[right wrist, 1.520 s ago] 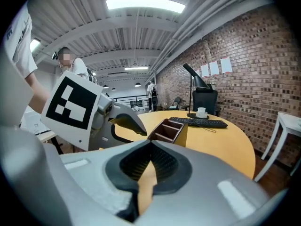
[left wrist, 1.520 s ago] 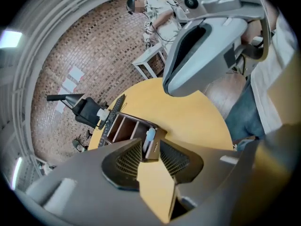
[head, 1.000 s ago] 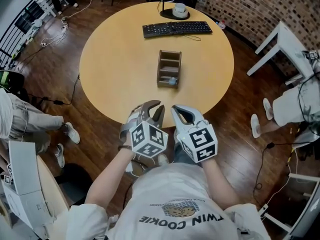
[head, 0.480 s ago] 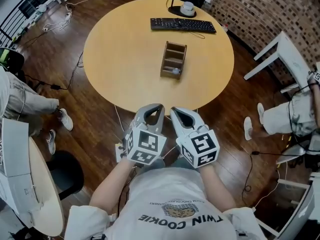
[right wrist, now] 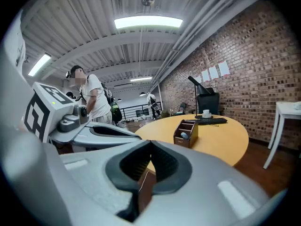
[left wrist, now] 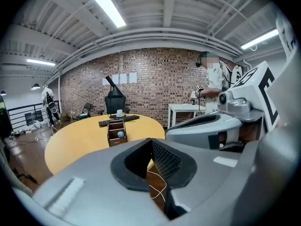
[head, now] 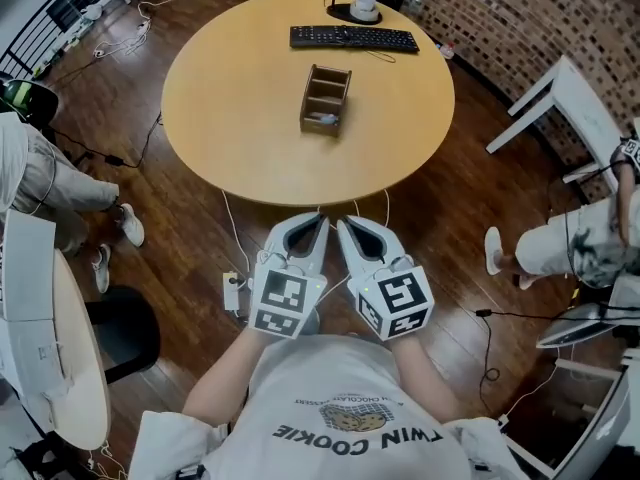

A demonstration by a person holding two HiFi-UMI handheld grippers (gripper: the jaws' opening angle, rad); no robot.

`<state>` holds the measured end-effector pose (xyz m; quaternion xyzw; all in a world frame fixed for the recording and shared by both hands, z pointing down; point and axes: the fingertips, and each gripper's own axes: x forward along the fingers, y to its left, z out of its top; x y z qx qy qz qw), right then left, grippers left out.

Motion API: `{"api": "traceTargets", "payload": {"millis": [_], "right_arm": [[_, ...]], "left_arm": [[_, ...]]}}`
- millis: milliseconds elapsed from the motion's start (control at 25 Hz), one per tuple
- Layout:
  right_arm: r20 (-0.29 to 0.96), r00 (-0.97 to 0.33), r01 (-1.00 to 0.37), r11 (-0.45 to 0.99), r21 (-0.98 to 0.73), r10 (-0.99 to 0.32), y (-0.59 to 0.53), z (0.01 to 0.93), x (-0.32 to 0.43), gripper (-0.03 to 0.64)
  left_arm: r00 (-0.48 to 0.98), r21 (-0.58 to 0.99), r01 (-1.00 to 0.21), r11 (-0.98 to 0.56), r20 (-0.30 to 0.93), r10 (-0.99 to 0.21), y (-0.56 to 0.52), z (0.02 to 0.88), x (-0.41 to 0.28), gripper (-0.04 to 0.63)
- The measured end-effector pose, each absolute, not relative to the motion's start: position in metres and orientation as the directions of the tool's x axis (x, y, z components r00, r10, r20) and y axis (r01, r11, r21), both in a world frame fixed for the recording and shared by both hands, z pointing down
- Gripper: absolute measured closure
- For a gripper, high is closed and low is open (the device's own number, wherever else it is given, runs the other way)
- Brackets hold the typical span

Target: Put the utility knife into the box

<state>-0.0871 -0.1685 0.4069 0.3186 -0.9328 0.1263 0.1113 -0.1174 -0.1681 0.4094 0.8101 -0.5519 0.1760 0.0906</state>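
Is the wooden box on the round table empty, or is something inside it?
Not empty: the wooden box holds a small pale object in its end compartment nearest the person.

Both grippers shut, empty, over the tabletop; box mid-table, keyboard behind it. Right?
Not over the tabletop. The head view shows the left gripper and right gripper shut and empty but over the floor, short of the near edge of the table. Box mid-table, keyboard behind it: correct.
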Motion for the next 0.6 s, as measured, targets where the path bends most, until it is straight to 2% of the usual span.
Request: {"api": "traceTargets", "payload": {"millis": [360, 600], "right_arm": [[0.278, -0.789, -0.6, 0.785, -0.156, -0.548, -0.12, 0.408, 0.005, 0.617], [0.274, -0.811, -0.568, 0.808, -0.155, -0.517, -0.077, 0.411, 0.038, 0.617]], "left_arm": [[0.281, -0.012, -0.953, -0.302, 0.334, -0.9, -0.115, 0.407, -0.029, 0.588], [0.247, -0.013, -0.964, -0.264, 0.32, -0.915, -0.073, 0.407, 0.008, 0.588]]}}
